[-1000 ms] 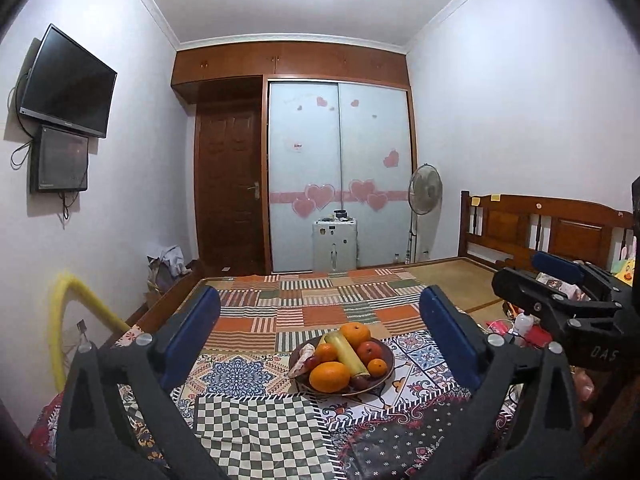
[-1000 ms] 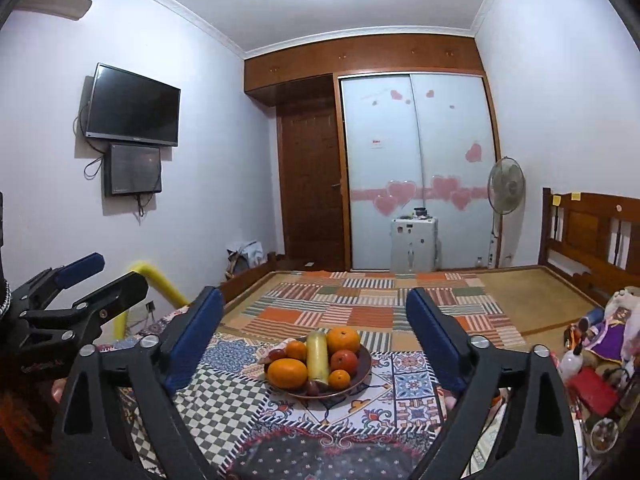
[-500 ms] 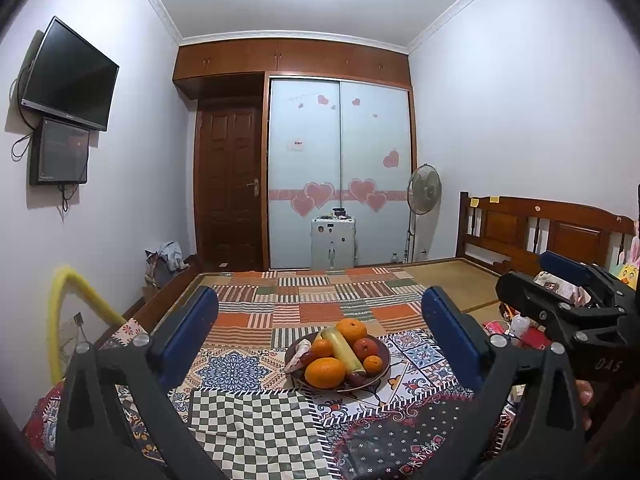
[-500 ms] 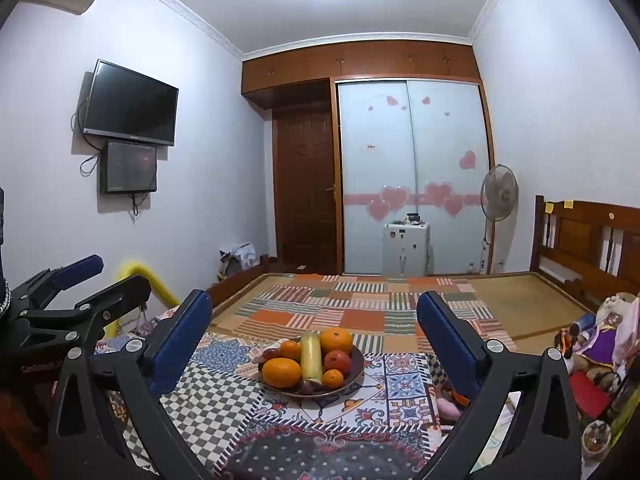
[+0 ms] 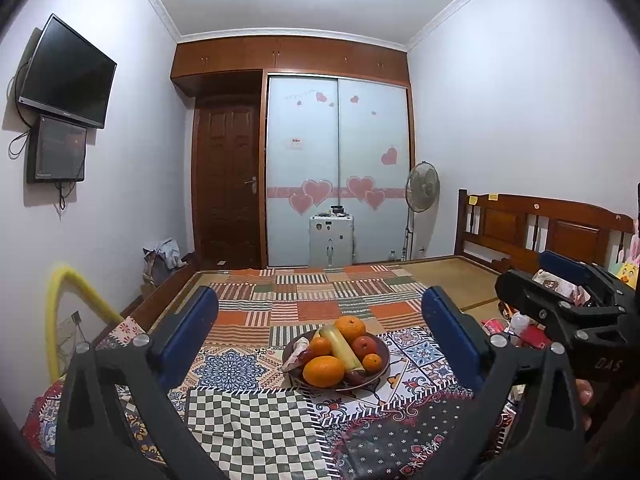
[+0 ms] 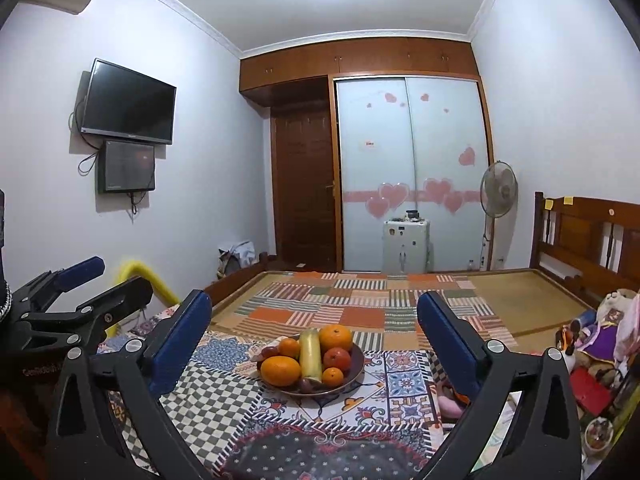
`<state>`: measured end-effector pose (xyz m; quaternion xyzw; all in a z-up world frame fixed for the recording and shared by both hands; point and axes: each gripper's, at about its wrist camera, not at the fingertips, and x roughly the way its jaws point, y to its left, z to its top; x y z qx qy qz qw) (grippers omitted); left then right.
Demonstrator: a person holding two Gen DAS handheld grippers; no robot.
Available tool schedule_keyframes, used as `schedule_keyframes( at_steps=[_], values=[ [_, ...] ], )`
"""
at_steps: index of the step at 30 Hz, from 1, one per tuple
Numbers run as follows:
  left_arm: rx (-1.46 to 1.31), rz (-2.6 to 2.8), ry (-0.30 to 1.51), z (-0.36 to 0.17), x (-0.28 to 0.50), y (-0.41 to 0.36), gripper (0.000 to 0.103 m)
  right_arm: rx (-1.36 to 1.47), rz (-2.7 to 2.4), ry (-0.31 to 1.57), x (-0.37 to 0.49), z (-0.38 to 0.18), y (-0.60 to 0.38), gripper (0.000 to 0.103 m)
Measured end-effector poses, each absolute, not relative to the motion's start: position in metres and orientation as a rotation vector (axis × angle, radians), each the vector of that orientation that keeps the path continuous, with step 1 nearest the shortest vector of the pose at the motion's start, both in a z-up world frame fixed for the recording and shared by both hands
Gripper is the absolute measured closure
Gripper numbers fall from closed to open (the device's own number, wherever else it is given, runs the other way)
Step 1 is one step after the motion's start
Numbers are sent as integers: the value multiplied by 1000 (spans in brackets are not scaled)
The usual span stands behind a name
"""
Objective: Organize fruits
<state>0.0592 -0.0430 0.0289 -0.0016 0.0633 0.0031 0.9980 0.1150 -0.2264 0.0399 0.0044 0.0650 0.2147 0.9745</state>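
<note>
A dark round plate [image 5: 382,372] sits on a patchwork cloth and holds several fruits: a big orange [image 5: 323,371], a yellow-green cylinder fruit [image 5: 343,347], a red apple [image 5: 363,347], small oranges and dark grapes. The plate also shows in the right wrist view [image 6: 356,364], with the orange [image 6: 280,371] at its front. My left gripper [image 5: 320,328] is open and empty, held back from the plate. My right gripper [image 6: 314,326] is open and empty, also short of the plate. Each gripper shows at the edge of the other's view.
The patchwork cloth [image 5: 248,412] covers a bed with a wooden headboard [image 5: 540,228] at the right. Toys and clutter [image 6: 600,332] lie at the right edge. A yellow hoop [image 5: 60,312] stands at the left wall. A wardrobe and fan stand far back.
Both grippers have tilted up and drawn slightly nearer the plate. Both stay open and empty.
</note>
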Motion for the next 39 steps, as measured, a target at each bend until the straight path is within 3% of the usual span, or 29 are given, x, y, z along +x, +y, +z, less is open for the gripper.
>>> schedule_keyframes(
  at_steps=[39],
  values=[
    [-8,-25,138,27,61,-42,0,18,431,148,118,42,-228,0]
  ],
)
